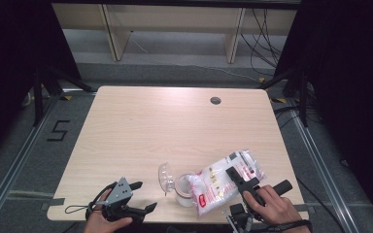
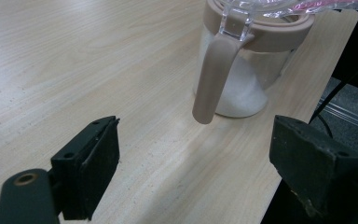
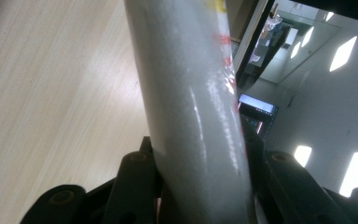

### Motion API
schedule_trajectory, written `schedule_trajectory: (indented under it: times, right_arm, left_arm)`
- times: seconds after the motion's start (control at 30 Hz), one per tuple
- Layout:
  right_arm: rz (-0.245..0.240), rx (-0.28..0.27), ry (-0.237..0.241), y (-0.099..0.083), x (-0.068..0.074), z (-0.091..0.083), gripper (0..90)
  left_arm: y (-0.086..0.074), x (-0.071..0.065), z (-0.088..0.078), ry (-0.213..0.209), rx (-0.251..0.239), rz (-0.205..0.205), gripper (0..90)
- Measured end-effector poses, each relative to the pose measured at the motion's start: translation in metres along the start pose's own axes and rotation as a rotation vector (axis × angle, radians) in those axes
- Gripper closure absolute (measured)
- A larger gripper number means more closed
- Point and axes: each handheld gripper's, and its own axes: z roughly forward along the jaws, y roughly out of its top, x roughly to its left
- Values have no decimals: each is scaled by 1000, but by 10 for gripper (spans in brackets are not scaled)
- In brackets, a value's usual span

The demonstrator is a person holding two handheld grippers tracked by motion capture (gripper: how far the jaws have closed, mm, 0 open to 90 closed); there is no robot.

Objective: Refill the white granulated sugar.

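sitting on a pale wooden table [image 1: 141,131], jar [image 1: 184,190] beside bag [image 1: 223,179].

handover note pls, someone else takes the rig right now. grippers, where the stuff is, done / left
Right gripper: shut on the bag of white granules, held tilted with its lower end over the jar.
Left gripper: open, empty, beside the jar and apart from it, jaws facing the jar's handle.
Jar: near the table's front edge, clear lid flipped open, white granules already covering the bottom.
Done: lid open, bag brought to the mouth, some granules in.
Left, as far as I can judge: finish pouring, set the bag down, close the lid. The left gripper could steady the jar.
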Motion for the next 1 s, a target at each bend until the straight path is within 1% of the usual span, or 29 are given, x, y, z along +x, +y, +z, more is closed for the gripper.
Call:
schedule_trajectory:
  times: [0.03, 0.07, 0.17, 0.23, 0.3, 0.33, 0.53, 0.6, 0.63, 0.67, 0.73, 0.77, 0.8, 0.83, 0.87, 1.0]
  right_arm:
    - [2, -2, -5, 0, 0, 0, 683]
    - [4, 2, 1, 0, 0, 0, 683]
    - [-8, -3, 0, 0, 0, 0, 684]
    - [3, 3, 1, 0, 0, 0, 684]
    - [-2, 1, 0, 0, 0, 0, 685]
    - [-16, -10, -11, 0, -1, 1, 685]
    - [-18, -7, -10, 0, -1, 1, 686]
    - [-4, 3, -4, 0, 0, 1, 687]
    - [-19, -5, -6, 0, -1, 1, 687]
    - [-20, -4, -5, 0, -1, 2, 688]
    - [-19, -3, -3, 0, -1, 2, 688]
    - [-13, 2, 7, 0, 0, 2, 689]
    - [15, 18, 11, 0, 2, 1, 689]
    - [-12, 4, 11, 0, 0, 2, 689]
    - [7, 17, 12, 0, 2, 1, 690]
    - [10, 12, 6, 0, 3, 2, 691]
  left_arm:
    - [0, 0, 0, 0, 0, 0, 159]
    - [0, 0, 0, 0, 1, 0, 158]
    - [0, 0, 0, 0, 0, -1, 158]
    - [0, 0, 0, 0, 0, 0, 158]
    - [0, 0, 0, 0, 0, 0, 158]
    - [0, 0, 0, 0, 0, 0, 158]
    - [0, 0, 0, 0, 0, -1, 158]
    - [0, 0, 0, 0, 1, 0, 158]
    - [0, 0, 0, 0, 0, -1, 158]
    - [0, 0, 0, 0, 0, -1, 158]
    - [0, 0, 0, 1, -1, -1, 159]
    - [0, 0, 0, 0, -1, -1, 158]
    - [0, 0, 0, 0, 0, 0, 159]
    - [0, 0, 0, -1, 0, 0, 158]
    - [0, 0, 0, 0, 0, 0, 158]
    - [0, 0, 0, 0, -1, -1, 158]
